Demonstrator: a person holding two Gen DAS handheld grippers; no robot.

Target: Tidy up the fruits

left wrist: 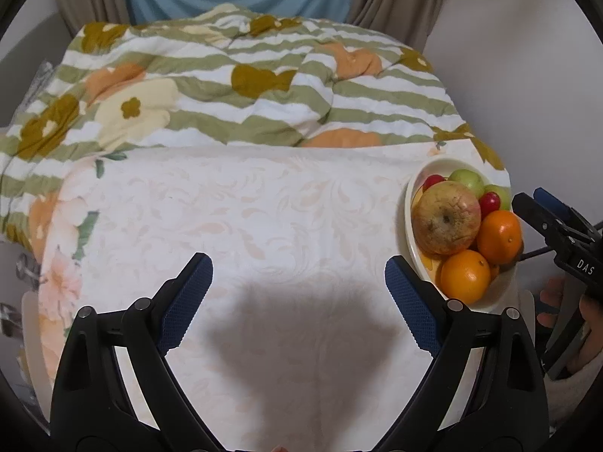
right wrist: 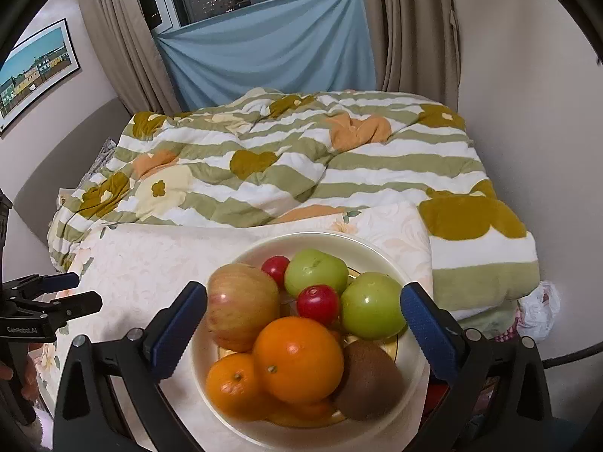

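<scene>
While piled, fruit in bowl

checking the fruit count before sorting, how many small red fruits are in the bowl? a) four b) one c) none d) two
d: the right wrist view shows two small red fruits in the bowl, one behind the apple and one in the middle between the green fruits.

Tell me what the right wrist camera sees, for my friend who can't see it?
A cream bowl of fruit sits between the open right gripper: two oranges, an apple, two green fruits, two small red ones, a kiwi. Behind lies a striped quilt.
</scene>
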